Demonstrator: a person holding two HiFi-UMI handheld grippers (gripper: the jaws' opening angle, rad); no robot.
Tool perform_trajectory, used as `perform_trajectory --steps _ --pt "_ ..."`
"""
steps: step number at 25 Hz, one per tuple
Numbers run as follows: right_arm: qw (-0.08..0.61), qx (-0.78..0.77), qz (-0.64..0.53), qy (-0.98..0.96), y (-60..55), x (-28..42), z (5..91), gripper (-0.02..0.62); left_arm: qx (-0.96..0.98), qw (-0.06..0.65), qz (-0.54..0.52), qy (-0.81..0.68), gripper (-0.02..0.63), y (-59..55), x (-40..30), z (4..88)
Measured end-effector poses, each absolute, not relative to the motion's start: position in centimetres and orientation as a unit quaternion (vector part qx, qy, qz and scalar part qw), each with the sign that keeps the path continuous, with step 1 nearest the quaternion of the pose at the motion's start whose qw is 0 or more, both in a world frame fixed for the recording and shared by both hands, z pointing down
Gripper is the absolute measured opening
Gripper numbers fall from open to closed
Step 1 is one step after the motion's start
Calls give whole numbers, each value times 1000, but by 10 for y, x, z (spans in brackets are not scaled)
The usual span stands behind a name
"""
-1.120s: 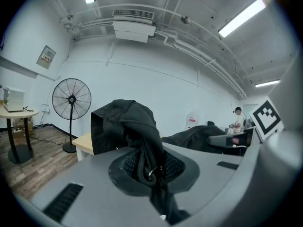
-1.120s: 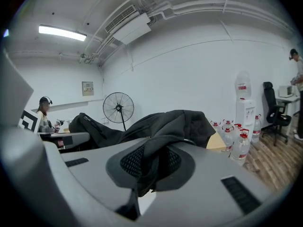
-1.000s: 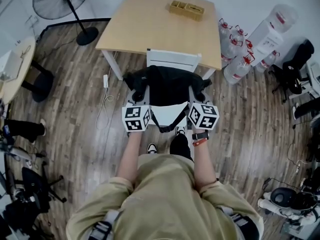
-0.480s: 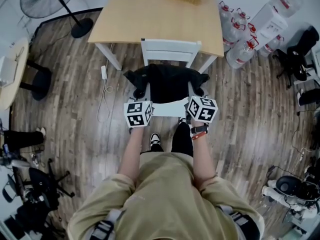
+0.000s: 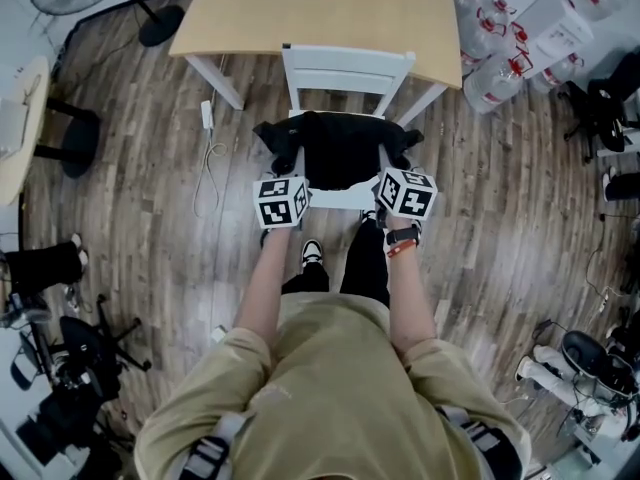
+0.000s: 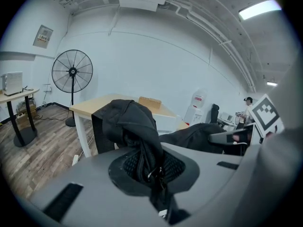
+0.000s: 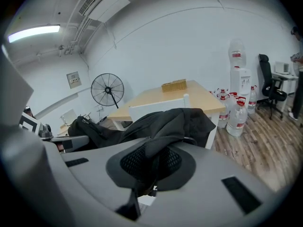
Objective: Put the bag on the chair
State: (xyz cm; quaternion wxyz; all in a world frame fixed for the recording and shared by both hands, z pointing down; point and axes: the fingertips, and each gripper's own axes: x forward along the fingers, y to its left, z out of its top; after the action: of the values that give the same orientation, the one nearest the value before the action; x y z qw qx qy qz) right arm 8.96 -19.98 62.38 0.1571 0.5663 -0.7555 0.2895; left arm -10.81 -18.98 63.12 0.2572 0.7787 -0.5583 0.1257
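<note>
- At the centre of the head view, over the seat of the white chair [image 5: 348, 68] and in front of its backrest: black bag [image 5: 340, 148]. Impossible to tell whether resting on the seat.
- Pinched at its left end by the left gripper [image 5: 288, 173], jaws nearly together on a fold of black fabric and strap. Pinched at its right end by the right gripper [image 5: 390, 168], jaws likewise closed on black fabric.
- Most of the seat hidden under the bag, with only a white strip left showing along the front edge, between the 2 grippers.
- Just behind the chair, toward the top edge: wooden table [image 5: 310, 13].
- At upper right: water bottles [image 5: 490, 73]. At upper left: standing fan [image 5: 160, 25]. On the floor left of the chair: white power strip [image 5: 206, 116] with its cable.
- Against 1 second ago: bag and both grippers lower, more of the backrest uncovered, same grip at both ends.
- Counted: 1 bag, 1 chair, 2 grippers, 1 table, 1 fan.
</note>
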Motion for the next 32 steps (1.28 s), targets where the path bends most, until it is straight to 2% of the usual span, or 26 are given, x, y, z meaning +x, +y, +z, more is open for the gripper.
perform_trajectory --steps 18,32 --pt "199 549 376 -720 -197 91 743 38 752 326 204 -536 43 -192 -103 744" --pt "241 526 428 -694 -238 100 840 38 719 386 241 -525 43 -226 -94 840"
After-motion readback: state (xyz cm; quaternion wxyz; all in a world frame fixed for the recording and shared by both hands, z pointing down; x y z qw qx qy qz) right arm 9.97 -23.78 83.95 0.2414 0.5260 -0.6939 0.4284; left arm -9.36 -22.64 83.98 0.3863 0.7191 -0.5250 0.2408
